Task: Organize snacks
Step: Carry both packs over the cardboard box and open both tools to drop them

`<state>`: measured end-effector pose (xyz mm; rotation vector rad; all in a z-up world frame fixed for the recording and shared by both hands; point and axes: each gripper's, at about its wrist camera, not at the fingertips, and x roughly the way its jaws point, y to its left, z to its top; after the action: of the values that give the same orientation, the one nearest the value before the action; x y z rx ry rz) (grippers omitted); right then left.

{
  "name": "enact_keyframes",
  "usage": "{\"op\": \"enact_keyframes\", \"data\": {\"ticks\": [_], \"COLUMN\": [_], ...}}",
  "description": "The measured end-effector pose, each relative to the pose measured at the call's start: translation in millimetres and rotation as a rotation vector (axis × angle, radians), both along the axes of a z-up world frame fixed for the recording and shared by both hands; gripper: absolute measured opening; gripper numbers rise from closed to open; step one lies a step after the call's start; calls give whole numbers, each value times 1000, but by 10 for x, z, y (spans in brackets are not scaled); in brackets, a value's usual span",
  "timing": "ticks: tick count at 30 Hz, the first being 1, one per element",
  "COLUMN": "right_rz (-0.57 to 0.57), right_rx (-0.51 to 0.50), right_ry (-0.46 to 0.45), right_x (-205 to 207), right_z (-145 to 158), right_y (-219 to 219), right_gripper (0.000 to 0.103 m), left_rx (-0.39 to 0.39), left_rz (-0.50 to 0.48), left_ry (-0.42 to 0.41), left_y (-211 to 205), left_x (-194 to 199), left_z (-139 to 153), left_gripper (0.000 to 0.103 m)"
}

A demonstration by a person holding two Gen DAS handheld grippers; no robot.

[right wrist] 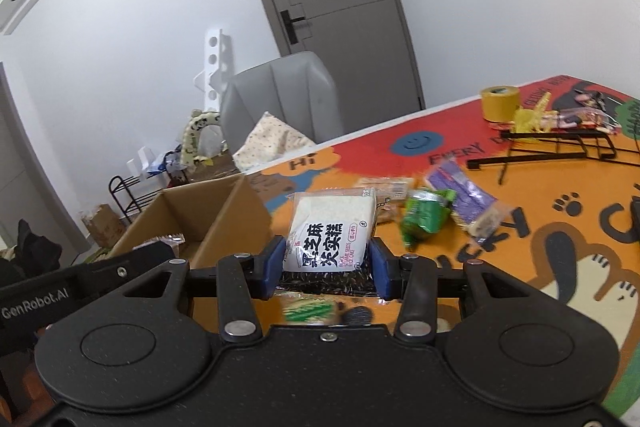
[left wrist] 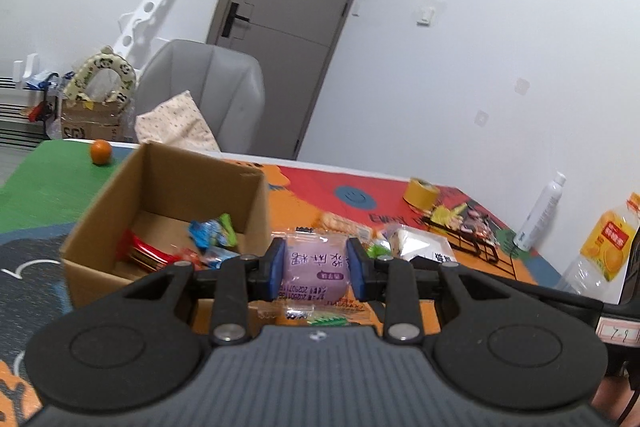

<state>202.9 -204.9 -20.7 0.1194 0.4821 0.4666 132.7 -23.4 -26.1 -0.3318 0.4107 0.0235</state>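
While two grippers each clamp one snack, one cardboard box (left wrist: 168, 195) waits.
Left gripper (left wrist: 316, 269) pinches a purple packet (left wrist: 314, 267); right gripper (right wrist: 326, 263) grips a white rice cake (right wrist: 332, 227).

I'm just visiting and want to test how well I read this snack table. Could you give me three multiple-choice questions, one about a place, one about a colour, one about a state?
1. Where is the orange fruit?
A. inside the cardboard box
B. on the green part of the table mat, beyond the box
C. on the grey chair

2. What colour is the snack pack in the left gripper?
A. purple
B. yellow
C. red

3. What is the right gripper doing?
A. standing open and empty
B. shut on a white and black rice cake pack
C. gripping the tape roll

Answers: B, the fruit sits on green past the cardboard box; A, the purple snack pack is between its pads; B, the rice cake pack is clamped between its pads.
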Motion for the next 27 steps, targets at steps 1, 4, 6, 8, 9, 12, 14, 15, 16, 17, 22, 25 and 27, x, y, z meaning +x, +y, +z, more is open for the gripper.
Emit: {"op": "enact_keyframes", "data": {"ticks": [1, 4, 6, 8, 9, 12, 14, 15, 16, 17, 22, 25, 27], "right_rz": [7, 28, 41, 53, 58, 71, 84, 94, 102, 108, 129, 139, 145], "right_rx": [-1, -5, -7, -6, -7, -7, 1, 7, 10, 12, 3, -3, -8], "right_ry": [-1, -3, -5, -5, -6, -10, -11, -10, -8, -6, -2, 3, 5], "right_x": [-5, -12, -9, 1, 5, 11, 28, 43, 54, 65, 135, 178, 210], "right_z": [5, 19, 28, 35, 38, 56, 75, 85, 90, 90, 99, 98, 95], "right_y": [44, 185, 271, 354, 397, 512, 578, 614, 638, 669, 851, 949, 1015], "right_gripper": [43, 43, 43, 43, 43, 43, 43, 43, 43, 43, 43, 43, 43], "left_rx": [-4, -14, -18, -19, -17, -16, -17, -17, -19, -20, -20, -12, -9], "left_rz": [9, 34, 50, 68, 74, 96, 110, 117, 121, 126, 138, 142, 144], "left_ry": [-3, -7, -11, -16, -19, -22, -19, -16, -14, -14, -12, -12, -13], "left_y": [57, 199, 281, 367, 403, 523, 596, 633, 661, 696, 836, 911, 965], "left_x": [-18, -45, -51, -55, -53, -13, 29, 62, 80, 103, 206, 284, 337], "left_z": [6, 11, 13, 15, 14, 13, 7, 4, 0, -2, -12, 1, 21], "left_gripper": [31, 31, 31, 31, 31, 31, 31, 31, 31, 31, 31, 31, 31]}}
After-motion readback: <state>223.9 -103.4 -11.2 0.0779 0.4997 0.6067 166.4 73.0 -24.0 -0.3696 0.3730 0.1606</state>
